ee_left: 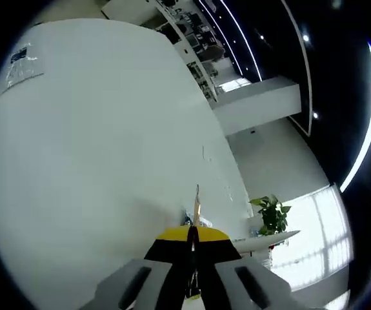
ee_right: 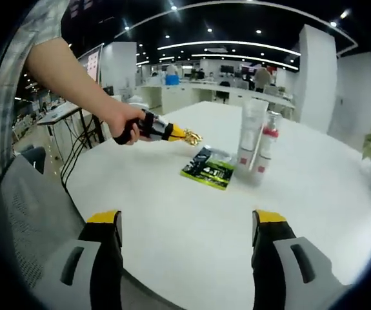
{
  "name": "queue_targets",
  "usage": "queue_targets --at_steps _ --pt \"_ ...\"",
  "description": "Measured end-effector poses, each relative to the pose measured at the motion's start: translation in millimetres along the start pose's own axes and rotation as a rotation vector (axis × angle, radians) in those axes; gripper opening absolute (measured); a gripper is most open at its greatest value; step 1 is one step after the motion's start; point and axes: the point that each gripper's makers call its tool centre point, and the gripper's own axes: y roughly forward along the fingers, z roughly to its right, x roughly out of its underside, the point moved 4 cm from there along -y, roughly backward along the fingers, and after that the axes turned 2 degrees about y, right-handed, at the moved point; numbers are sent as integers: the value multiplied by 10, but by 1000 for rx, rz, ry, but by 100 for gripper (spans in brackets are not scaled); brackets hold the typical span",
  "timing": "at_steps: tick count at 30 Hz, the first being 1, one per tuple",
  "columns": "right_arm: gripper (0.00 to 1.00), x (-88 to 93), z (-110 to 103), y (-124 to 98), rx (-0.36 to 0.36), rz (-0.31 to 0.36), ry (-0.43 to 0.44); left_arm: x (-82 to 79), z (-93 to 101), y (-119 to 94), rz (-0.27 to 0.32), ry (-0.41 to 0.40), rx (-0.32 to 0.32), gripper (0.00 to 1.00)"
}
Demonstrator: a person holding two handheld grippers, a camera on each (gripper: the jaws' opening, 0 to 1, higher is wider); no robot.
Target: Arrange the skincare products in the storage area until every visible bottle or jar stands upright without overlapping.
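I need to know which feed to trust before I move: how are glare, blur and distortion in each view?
Left gripper view: tilted hard, the white table nearly featureless, a window blown out at lower right, gripper sharp. Right gripper view: evenly lit, two tubes and green sachet clear, fisheye bending the table edge, ceiling lights bright but not washing anything out.

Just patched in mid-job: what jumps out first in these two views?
In the right gripper view, two tall tubes stand upright together on the white table, with a flat green packet lying beside them. Left of them, a hand holds the left gripper above the table, while the right gripper is wide open in the foreground. The left gripper view looks across bare white tabletop, jaws closed.
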Motion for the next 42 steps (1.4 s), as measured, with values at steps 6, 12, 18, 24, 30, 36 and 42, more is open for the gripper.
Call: queue_targets --at_steps 6,12,18,24,30,36,42 --pt "79 23 5 -1 4 -10 -17 1 -118 57 -46 29 -68 1" --pt "77 42 4 2 3 -21 -27 -25 -215 65 -88 83 -161 2" --pt "77 62 30 2 15 -30 -26 23 -256 71 -192 209 -215 3" --pt "77 78 30 8 16 -41 -30 17 -191 104 -240 305 -264 3" --pt "77 83 29 9 17 -46 -35 39 -213 72 -242 341 -292 3" --pt "76 98 34 13 22 -56 -41 -13 -238 61 -229 337 -308 3" --pt "75 96 33 14 22 -57 -43 -30 -233 27 -253 395 -343 4"
